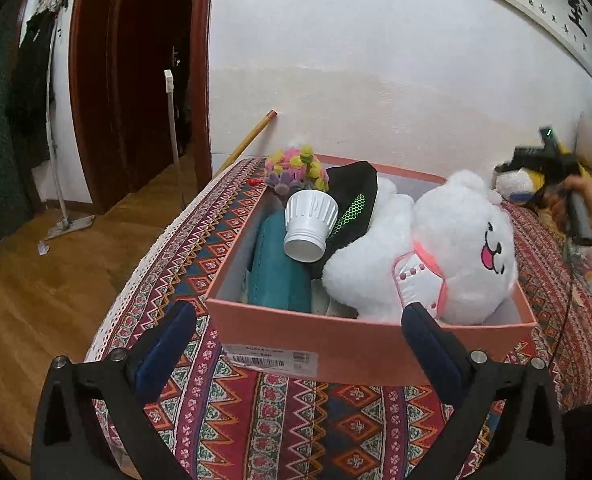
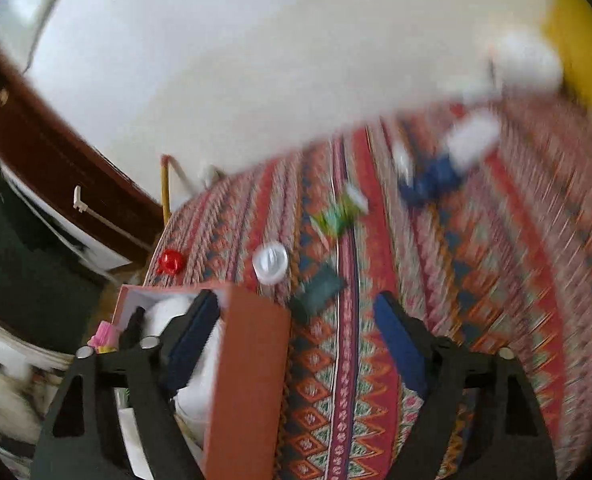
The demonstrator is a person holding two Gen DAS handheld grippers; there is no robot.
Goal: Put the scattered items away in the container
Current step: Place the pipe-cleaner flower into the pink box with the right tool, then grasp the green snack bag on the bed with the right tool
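A pink cardboard box (image 1: 336, 344) stands on the patterned cloth. It holds a white plush bear (image 1: 448, 248), a white flowerpot (image 1: 310, 220) with colourful flowers (image 1: 296, 164), a black cap (image 1: 356, 192) and a teal roll (image 1: 280, 264). My left gripper (image 1: 296, 332) is open and empty in front of the box's near wall. My right gripper (image 2: 296, 320) is open and empty above the box's corner (image 2: 252, 344). Loose on the cloth in the blurred right wrist view lie a red toy (image 2: 171, 261), a white cap (image 2: 271, 262), a dark green block (image 2: 320, 290), a green item (image 2: 336, 216) and a blue-and-white item (image 2: 448, 160).
The table's left edge drops to a wooden floor (image 1: 56, 264). A wooden stick (image 1: 248, 140) leans on the white wall behind. A brown door (image 1: 136, 80) and a mop (image 1: 56, 160) stand to the left. A white-and-yellow plush (image 1: 516, 184) lies at the far right.
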